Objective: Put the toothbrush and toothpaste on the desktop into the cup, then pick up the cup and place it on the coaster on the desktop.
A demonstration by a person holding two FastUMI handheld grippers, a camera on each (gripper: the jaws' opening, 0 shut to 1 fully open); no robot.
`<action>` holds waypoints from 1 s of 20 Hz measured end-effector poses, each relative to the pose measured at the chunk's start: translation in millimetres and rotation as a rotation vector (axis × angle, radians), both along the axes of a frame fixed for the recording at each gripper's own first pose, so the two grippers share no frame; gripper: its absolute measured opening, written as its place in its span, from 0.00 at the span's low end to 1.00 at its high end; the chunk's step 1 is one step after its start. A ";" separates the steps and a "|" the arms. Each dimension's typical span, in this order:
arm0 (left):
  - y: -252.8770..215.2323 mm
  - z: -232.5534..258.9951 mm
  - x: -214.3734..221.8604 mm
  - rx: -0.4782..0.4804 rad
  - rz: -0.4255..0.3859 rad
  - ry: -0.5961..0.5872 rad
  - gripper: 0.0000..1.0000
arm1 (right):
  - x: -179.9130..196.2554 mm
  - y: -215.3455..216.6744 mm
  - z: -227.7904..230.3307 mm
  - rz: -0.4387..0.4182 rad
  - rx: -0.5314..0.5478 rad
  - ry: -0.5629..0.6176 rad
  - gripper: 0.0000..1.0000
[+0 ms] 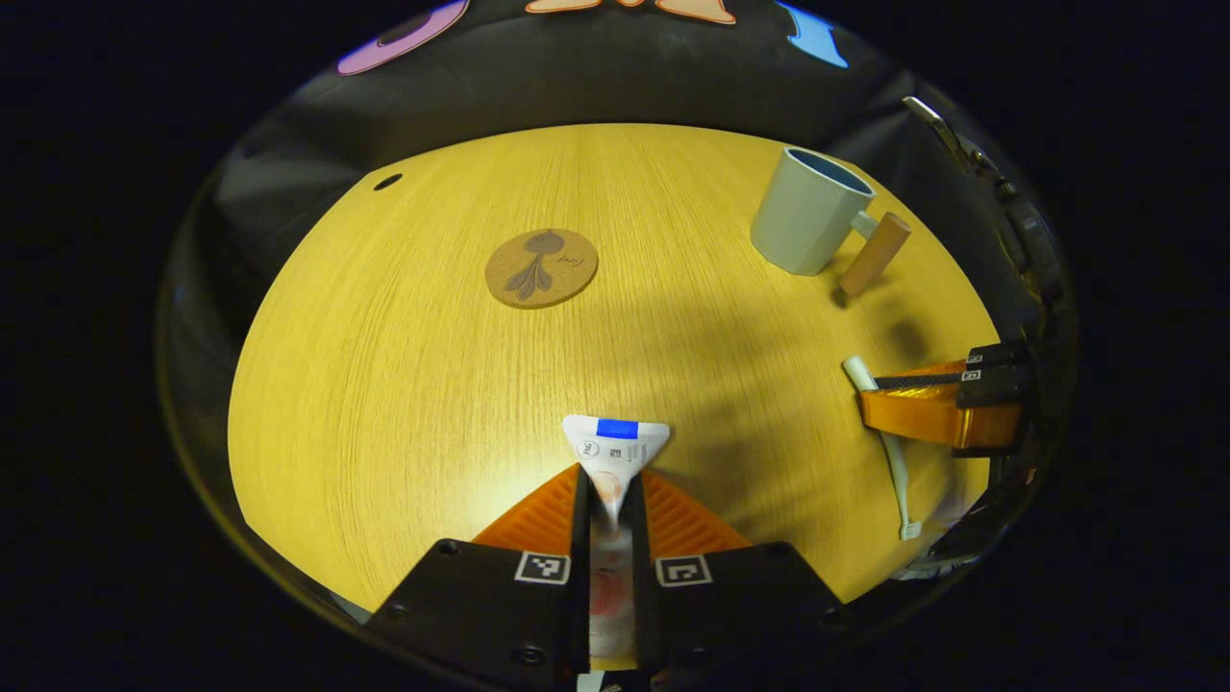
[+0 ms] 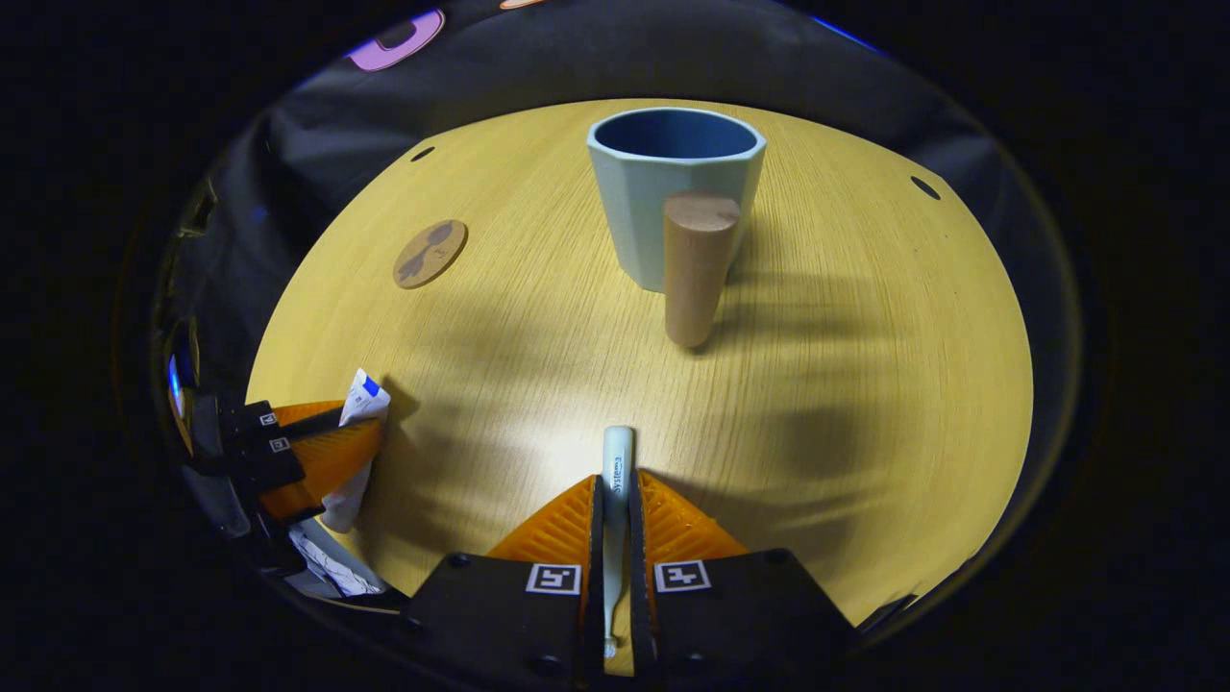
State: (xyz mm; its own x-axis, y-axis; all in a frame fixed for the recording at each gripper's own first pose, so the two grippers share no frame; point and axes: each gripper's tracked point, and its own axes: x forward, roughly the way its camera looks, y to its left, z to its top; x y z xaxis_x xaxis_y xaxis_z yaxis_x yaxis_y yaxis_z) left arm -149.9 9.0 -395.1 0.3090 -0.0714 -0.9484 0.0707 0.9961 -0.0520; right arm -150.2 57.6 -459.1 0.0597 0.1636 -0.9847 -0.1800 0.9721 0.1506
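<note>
Pale-blue cup (image 2: 673, 192), twelve o'clock of right gripper (image 2: 615, 509), which clenches toothbrush (image 2: 616, 461); left gripper (image 1: 611, 500) clenches toothpaste (image 1: 615, 444). Advice: tilt each upright, release over rim.

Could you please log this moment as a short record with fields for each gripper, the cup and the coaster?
left gripper: shut on the toothpaste tube
right gripper: shut on the toothbrush
cup: upright on the wooden desktop, empty as far as visible, wooden handle facing the right gripper
coaster: bare, apart from the cup
</note>
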 end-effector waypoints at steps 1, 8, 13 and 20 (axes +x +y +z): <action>-0.2 0.3 -1.4 -0.006 -0.004 0.002 0.13 | 1.1 -0.5 1.2 -0.001 0.006 -0.006 0.14; 0.4 0.8 -1.4 -0.018 -0.008 -0.005 0.11 | 4.2 5.7 4.7 -0.025 0.057 -0.036 0.12; 0.2 0.8 -1.5 -0.025 -0.004 -0.008 0.11 | 33.7 18.0 28.2 -0.055 0.147 -0.149 0.13; 0.5 1.3 -1.3 -0.021 -0.011 -0.001 0.11 | 79.9 38.1 73.0 -0.050 0.250 -0.335 0.13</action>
